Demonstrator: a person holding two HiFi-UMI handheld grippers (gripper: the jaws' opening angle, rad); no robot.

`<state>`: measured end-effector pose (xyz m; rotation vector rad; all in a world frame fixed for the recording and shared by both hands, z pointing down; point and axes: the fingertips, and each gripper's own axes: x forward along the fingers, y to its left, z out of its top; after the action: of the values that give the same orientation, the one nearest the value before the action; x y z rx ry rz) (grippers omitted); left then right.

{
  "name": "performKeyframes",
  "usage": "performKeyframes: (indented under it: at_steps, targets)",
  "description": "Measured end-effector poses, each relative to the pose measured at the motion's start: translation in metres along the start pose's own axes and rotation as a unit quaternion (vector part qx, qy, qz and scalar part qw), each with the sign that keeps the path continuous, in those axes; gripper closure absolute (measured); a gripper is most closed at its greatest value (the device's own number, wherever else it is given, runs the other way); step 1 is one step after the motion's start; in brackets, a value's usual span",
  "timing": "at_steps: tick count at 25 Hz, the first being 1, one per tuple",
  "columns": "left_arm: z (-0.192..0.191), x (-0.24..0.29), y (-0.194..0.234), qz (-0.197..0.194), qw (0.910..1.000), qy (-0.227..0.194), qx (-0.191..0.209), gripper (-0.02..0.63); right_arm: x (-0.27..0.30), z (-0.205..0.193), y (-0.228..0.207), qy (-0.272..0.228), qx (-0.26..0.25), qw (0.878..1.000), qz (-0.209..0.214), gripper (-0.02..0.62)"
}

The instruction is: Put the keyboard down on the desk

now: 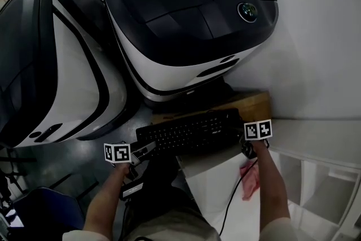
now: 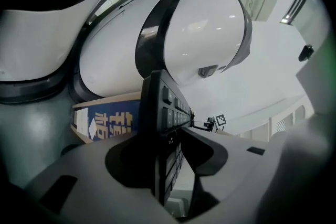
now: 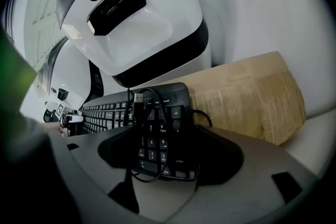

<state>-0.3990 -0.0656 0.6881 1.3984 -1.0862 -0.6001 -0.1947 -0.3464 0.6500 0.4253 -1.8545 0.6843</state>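
The black keyboard (image 1: pixel 186 132) stretches left to right between my two grippers, in front of a cardboard box (image 1: pixel 254 104). My left gripper (image 1: pixel 148 149) holds its left end. In the left gripper view the keyboard (image 2: pixel 168 107) stands edge-on between the jaws of that gripper (image 2: pixel 168 150), with both pads against it. My right gripper (image 1: pixel 241 137) is at the number-pad end. In the right gripper view its jaws (image 3: pixel 168 147) stand wide open over the number pad (image 3: pixel 173 113) without touching it. The keyboard's USB cable (image 3: pixel 137 98) lies looped over those keys.
Two large white-and-black machines (image 1: pixel 186 14) (image 1: pixel 56 65) stand just behind the keyboard. The white desk corner (image 1: pixel 211 178) lies below its right half, with a pink cloth (image 1: pixel 250 178) and a black cable (image 1: pixel 231 206). White shelving (image 1: pixel 316 178) is at the right. A blue printed box (image 2: pixel 107 123) sits behind.
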Motion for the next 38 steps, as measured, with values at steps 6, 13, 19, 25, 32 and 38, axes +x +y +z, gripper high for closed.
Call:
performKeyframes:
  at_steps: [6,13,19,25,32,38]
  targets:
    - [0.001,-0.015,-0.021,-0.027,0.9996,-0.004,0.008,0.458,-0.001,-0.003,0.006,0.004,-0.012,1.0,0.012,0.265]
    - [0.011,-0.033,-0.058,-0.118,0.9922,-0.038,-0.014,0.509,-0.007,0.007,0.014,-0.031,0.021,0.998,0.046,0.265]
    - [0.018,-0.05,-0.08,-0.16,0.986,-0.049,-0.005,0.509,-0.011,0.007,0.027,-0.033,0.029,0.995,0.092,0.267]
    - [0.02,-0.073,-0.094,-0.197,0.9786,-0.058,-0.005,0.505,-0.021,0.012,0.043,-0.043,0.07,0.98,0.181,0.241]
    - [0.025,-0.102,-0.104,-0.238,0.97,-0.052,0.005,0.503,-0.052,0.019,0.093,-0.056,0.087,0.933,0.345,0.222]
    - [0.038,-0.111,-0.104,-0.241,0.969,-0.055,-0.002,0.503,-0.078,0.034,0.121,-0.089,0.066,0.913,0.393,0.399]
